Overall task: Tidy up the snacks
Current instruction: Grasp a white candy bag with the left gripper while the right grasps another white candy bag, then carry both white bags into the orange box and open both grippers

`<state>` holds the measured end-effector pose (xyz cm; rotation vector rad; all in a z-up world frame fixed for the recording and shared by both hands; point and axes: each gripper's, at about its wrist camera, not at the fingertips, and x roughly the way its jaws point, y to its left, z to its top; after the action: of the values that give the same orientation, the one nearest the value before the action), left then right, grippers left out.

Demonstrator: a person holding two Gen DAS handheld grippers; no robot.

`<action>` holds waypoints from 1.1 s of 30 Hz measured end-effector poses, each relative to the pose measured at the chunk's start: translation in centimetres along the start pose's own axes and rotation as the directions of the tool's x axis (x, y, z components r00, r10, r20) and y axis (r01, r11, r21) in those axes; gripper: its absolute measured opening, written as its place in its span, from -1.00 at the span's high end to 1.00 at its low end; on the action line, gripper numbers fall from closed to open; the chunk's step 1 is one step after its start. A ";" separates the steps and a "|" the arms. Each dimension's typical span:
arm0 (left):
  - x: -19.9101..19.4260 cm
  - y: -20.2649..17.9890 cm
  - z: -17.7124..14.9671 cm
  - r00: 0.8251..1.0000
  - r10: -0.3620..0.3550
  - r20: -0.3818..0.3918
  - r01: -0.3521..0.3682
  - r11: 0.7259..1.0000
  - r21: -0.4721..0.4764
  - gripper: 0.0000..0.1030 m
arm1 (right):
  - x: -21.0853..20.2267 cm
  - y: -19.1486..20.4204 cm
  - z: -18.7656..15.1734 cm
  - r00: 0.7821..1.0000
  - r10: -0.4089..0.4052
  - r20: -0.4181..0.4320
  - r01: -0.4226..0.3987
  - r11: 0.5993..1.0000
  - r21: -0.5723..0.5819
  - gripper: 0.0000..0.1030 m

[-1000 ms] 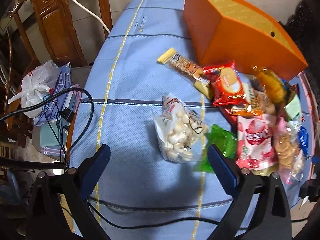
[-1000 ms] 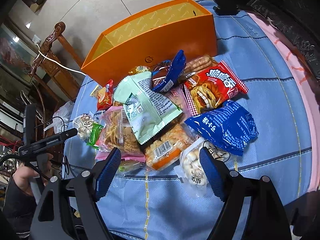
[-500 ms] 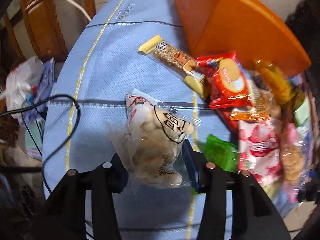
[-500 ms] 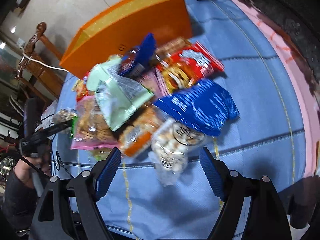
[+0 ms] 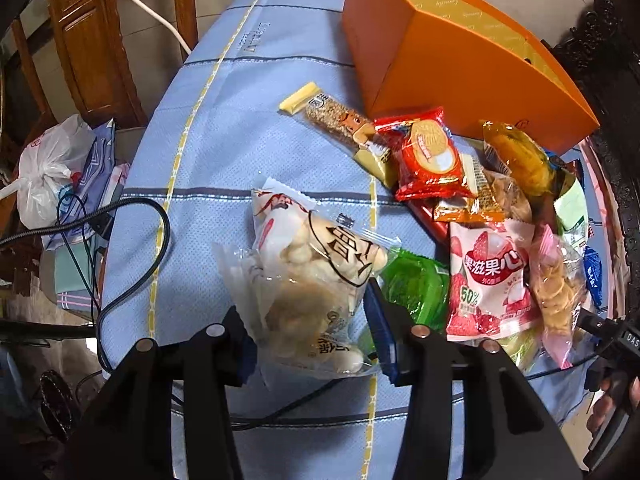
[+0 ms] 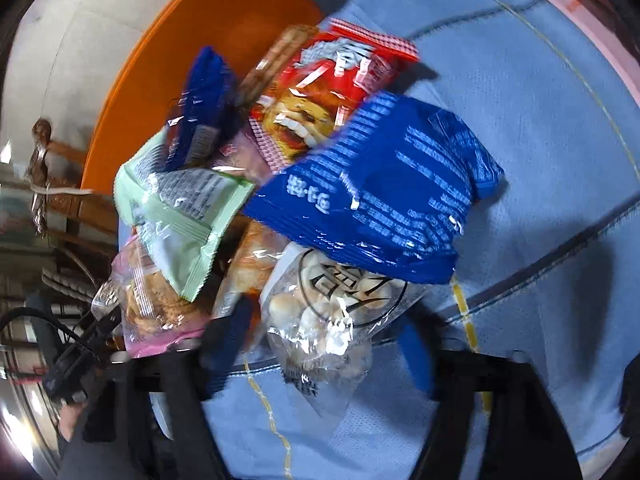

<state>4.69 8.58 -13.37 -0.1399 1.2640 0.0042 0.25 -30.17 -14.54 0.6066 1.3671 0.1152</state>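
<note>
With the orange box (image 5: 460, 60) as landmark: in the left wrist view, the left gripper (image 5: 312, 336), well in front of the box, has its jaws closed on a clear bag of white puffs (image 5: 316, 276). Right of that bag lie a green packet (image 5: 416, 292) and a pink lychee pouch (image 5: 488, 276). In the blurred right wrist view, the right gripper (image 6: 324, 344) straddles another puff bag (image 6: 332, 312); its jaws seem pressed against it. A blue bag (image 6: 380, 192) lies between that bag and the box.
</note>
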 end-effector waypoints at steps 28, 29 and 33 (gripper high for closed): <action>-8.4 -3.7 2.9 0.981 -0.099 0.165 0.094 0.995 0.037 0.10 | -9.5 10.3 2.6 0.980 0.040 0.193 0.048 0.901 -0.430 0.32; -8.7 -4.0 3.3 0.980 -0.091 0.177 0.085 0.995 0.044 0.10 | -9.8 10.7 3.2 0.978 0.047 0.205 0.049 0.897 -0.439 0.32; -9.6 -4.7 5.0 0.974 -0.107 0.201 0.101 0.994 0.044 0.09 | -10.4 12.1 5.5 0.971 0.073 0.230 0.043 0.886 -0.462 0.32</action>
<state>6.85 5.15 -2.28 -0.1727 1.0510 -0.0909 6.31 -26.22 0.67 0.2149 1.0449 0.3610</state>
